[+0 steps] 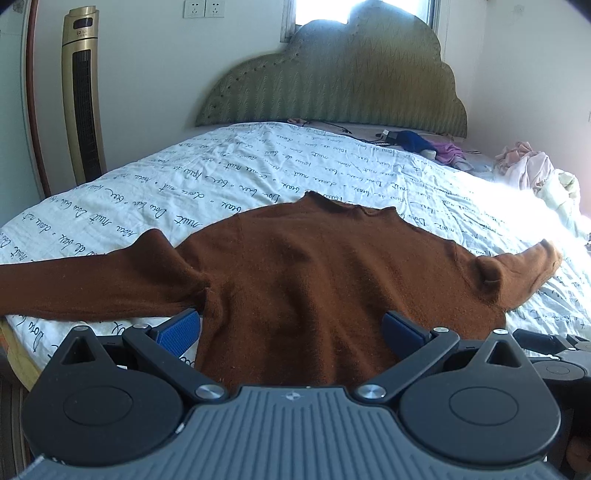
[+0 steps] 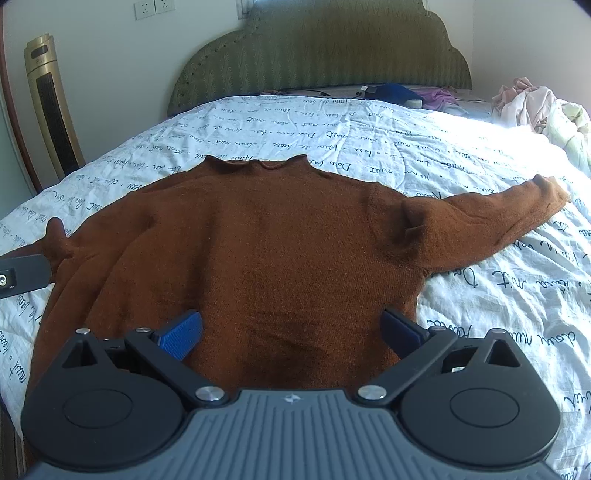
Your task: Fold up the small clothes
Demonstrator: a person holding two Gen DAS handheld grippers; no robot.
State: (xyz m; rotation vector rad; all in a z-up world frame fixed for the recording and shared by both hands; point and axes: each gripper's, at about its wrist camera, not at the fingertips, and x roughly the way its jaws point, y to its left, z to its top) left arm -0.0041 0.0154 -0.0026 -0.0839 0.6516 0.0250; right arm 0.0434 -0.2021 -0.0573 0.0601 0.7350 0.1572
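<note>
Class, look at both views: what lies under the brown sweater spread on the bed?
The brown sweater lies flat on the white sheet with script lettering, which shows all around it. Whatever is directly beneath the fabric is covered and cannot be seen.

Sweater (image 2: 266, 251) flat on bed (image 2: 480, 295) (headboard (image 2: 317, 48) behind), clothes pile (image 2: 535, 107) right.

A wide bed (image 1: 258, 162) under a white quilt printed with dark script fills the room. At twelve o'clock rises a scalloped green padded headboard (image 1: 332, 81), with a bright window (image 1: 354, 11) above it. At ten o'clock a gold tower fan (image 1: 81, 96) stands by the pale wall, wall sockets (image 1: 205, 8) above. Sunlight washes the quilt at three o'clock.
</note>
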